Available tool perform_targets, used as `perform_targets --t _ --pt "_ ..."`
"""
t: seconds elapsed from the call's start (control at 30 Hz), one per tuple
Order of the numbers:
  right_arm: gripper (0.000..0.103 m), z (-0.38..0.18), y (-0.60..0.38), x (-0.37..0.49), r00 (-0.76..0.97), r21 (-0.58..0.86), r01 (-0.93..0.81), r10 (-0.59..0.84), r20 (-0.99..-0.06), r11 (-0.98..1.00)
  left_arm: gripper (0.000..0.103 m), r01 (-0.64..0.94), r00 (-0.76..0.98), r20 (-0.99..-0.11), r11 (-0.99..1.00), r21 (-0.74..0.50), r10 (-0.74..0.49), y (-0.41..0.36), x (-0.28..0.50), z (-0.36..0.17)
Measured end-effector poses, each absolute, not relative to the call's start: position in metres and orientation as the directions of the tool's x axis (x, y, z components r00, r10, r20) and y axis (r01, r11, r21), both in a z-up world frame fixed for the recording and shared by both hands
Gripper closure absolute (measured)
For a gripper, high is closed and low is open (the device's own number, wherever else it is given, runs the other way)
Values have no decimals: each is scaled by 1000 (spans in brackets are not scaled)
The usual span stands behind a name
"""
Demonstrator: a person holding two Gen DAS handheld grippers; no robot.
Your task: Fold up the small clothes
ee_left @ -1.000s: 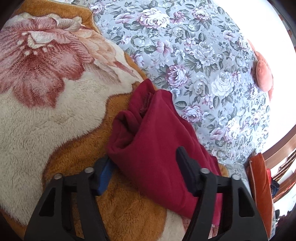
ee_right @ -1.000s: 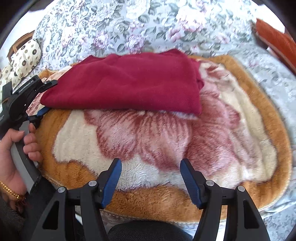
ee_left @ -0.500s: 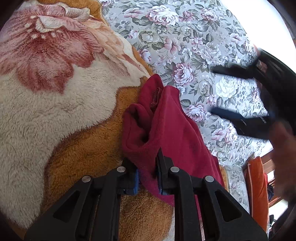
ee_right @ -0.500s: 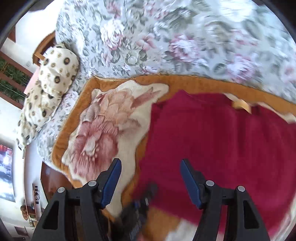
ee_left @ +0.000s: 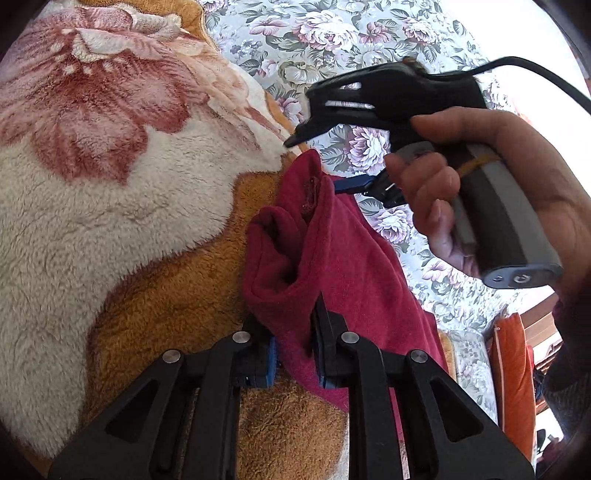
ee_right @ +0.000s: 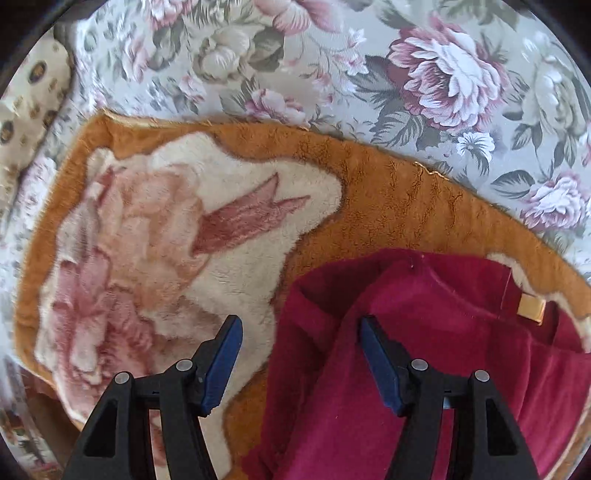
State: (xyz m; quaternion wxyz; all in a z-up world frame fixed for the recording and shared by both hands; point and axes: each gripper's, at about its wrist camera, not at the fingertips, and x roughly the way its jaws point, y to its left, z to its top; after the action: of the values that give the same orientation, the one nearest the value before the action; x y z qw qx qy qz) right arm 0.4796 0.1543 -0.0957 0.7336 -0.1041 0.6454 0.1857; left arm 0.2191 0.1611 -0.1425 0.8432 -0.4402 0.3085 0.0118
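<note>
Item: one red garment (ee_left: pixel 343 258), fleece-like, lying partly folded on one plush orange-and-cream blanket (ee_left: pixel 122 206) with a pink flower design, itself spread over one floral bedspread (ee_left: pixel 332 33). Sitting toward 5 o'clock in the right wrist view and running from centre toward 5 o'clock in the left wrist view.

Left gripper (ee_left: pixel 295 354): one. Jaws clenched on a bunched fold at the garment's near edge, cloth puckering up between the pads.

Right gripper (ee_right: pixel 301 363): one. Jaws released, spread wide, straddling the garment's left edge at 6 o'clock; one pad hovering over the blanket, the other over red cloth. Touching the cloth or not: cannot tell. Gripped by one right hand (ee_left: pixel 480 195), showing at 3 o'clock in the left wrist view.

Also counted: one tan label (ee_right: pixel 531 309) at the neckline, 4 o'clock; one patterned pillow (ee_right: pixel 26 92) at 10 o'clock; one orange cushion (ee_left: pixel 511 373) at 4 o'clock.

Risks, judged:
- Pinching blanket pile along with the garment, owing to the right pad sitting over the blanket; lifting both together.
- Catching only the top layer at the open edge, leaving the under layer dragging and the fold skewing.
- Bunched grip on the left slipping under tension, the thick fleece pulling free.
- Uneven pull between the two grippers, twisting the fold line.
</note>
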Motion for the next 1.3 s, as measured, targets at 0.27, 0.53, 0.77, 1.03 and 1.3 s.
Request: perform_targets --t 0.27,0.53,0.77,1.03,1.3 --pt "80 -102 149 493 92 66 -410 113 -989 910 91 -279 808 -531 628 -727 -255 162 218 -140" --pt "91 -57 94 492 135 241 -377 310 -941 894 94 -196 859 -482 757 -623 -174 144 206 -106" --pt "91 -2 25 480 200 287 -349 370 -907 892 94 4 900 -379 875 -484 -214 100 189 -54" --pt "91 40 -104 476 230 303 -320 384 -894 898 94 237 849 -357 885 -400 -389 -1 194 -19" --pt "91 13 -208 474 230 303 -254 362 -904 918 94 381 759 -439 874 -301 -481 -86 201 -38"
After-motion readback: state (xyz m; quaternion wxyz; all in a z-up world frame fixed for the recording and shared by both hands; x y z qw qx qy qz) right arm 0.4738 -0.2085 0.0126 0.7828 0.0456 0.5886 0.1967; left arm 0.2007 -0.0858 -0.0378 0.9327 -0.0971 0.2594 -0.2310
